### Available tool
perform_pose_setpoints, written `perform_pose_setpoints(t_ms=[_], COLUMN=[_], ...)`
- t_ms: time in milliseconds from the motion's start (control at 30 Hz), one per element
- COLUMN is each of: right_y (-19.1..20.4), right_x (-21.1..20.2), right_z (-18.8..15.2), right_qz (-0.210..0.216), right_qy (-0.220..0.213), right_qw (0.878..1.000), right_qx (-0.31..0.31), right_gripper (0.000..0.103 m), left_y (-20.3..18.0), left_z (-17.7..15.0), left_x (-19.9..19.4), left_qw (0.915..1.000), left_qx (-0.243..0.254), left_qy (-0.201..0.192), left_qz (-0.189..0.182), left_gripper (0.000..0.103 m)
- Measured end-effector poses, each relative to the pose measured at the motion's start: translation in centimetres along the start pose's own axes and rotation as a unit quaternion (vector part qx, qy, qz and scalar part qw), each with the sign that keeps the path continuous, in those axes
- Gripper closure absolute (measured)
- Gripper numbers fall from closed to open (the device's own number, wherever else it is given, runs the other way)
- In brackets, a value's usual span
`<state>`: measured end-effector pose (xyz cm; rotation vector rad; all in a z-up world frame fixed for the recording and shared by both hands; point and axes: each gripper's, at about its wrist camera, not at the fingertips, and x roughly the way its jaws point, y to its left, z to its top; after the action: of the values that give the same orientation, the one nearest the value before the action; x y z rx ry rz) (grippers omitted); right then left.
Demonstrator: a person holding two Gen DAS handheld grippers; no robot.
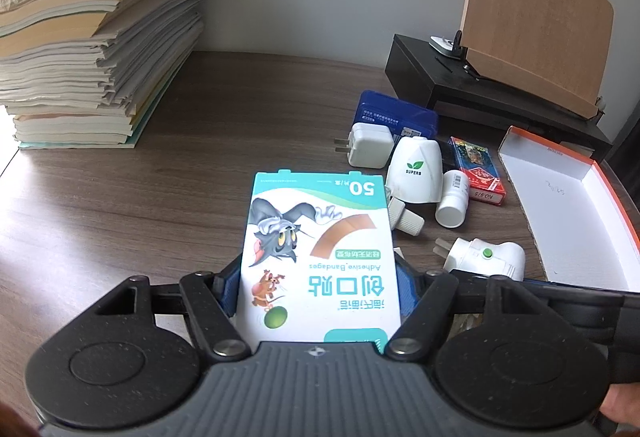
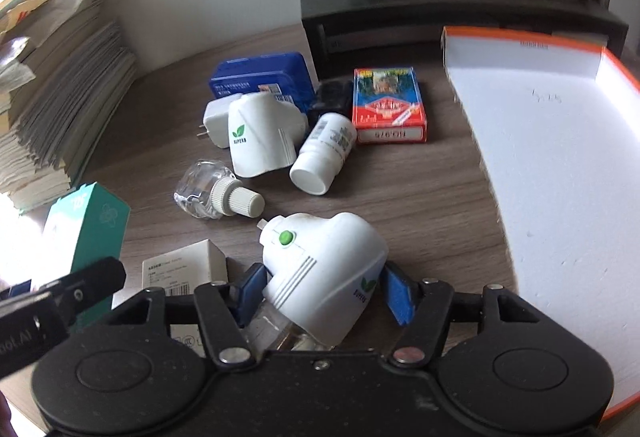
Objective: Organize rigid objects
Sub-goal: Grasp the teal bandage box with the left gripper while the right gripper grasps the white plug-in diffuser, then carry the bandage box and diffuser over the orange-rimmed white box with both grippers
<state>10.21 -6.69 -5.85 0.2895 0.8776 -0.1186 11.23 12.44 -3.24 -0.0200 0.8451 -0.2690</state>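
Two grippers each carry a load: the left gripper (image 1: 318, 301) is clamped on a glossy cardboard bandage box (image 1: 318, 253), which juts forward between its fingers, and the right gripper (image 2: 324, 293) has its blue pads (image 2: 400, 295) apart around a smooth white plug-in vaporizer (image 2: 324, 273) with a green button; the left pad looks to touch it, the right pad shows a gap, so I judge the hold loose. To place well, the rounded plastic shell likely needs a firmer squeeze low on its body before it travels to the open orange-rimmed box (image 2: 540, 165) lying just right of the fingers. Ahead of the fingers lie a clear glass refill bottle (image 2: 212, 193) with ribbed cap, a second white vaporizer (image 2: 260, 135), a cylindrical pill bottle (image 2: 324, 161), a playing-card pack (image 2: 388, 105), a white charger (image 2: 214, 119) and a blue tin (image 2: 264, 75) on the wood-grain desk (image 2: 420, 205)
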Motion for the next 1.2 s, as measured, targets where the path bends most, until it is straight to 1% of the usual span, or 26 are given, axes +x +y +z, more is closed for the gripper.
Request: perform_pose_setpoints(t_ms=[167, 300, 467, 767, 1200], right_y=[-0.3, -1.1, -2.8, -8.3, -16.3], right_x=[-2.4, -4.0, -6.5, -9.8, -11.3], right_z=[-0.2, 0.0, 0.6, 2.7, 5.9], right_qz=[-0.025, -0.035, -0.059, -0.079, -0.092], right_qy=[-0.039, -0.060, -0.080, -0.109, -0.123], right_qw=[0.998, 0.996, 0.994, 0.990, 0.988], right_qx=[-0.042, -0.049, -0.054, -0.043, -0.033], right_gripper=[0.031, 0.031, 0.031, 0.031, 0.031], left_y=[-0.8, -2.1, -4.4, -10.3, -18.9], left_z=[0.0, 0.1, 0.2, 0.7, 2.2], left_x=[-0.5, -0.8, -1.0, -1.3, 0.8], left_qw=[0.9999, 0.9997, 0.9990, 0.9975, 0.9956], left_qx=[-0.001, 0.003, 0.014, 0.036, 0.055], left_qy=[-0.006, -0.009, -0.010, -0.015, -0.017], left_qz=[-0.010, -0.024, -0.041, -0.060, -0.074], left_gripper=[0.031, 0.031, 0.031, 0.031, 0.031])
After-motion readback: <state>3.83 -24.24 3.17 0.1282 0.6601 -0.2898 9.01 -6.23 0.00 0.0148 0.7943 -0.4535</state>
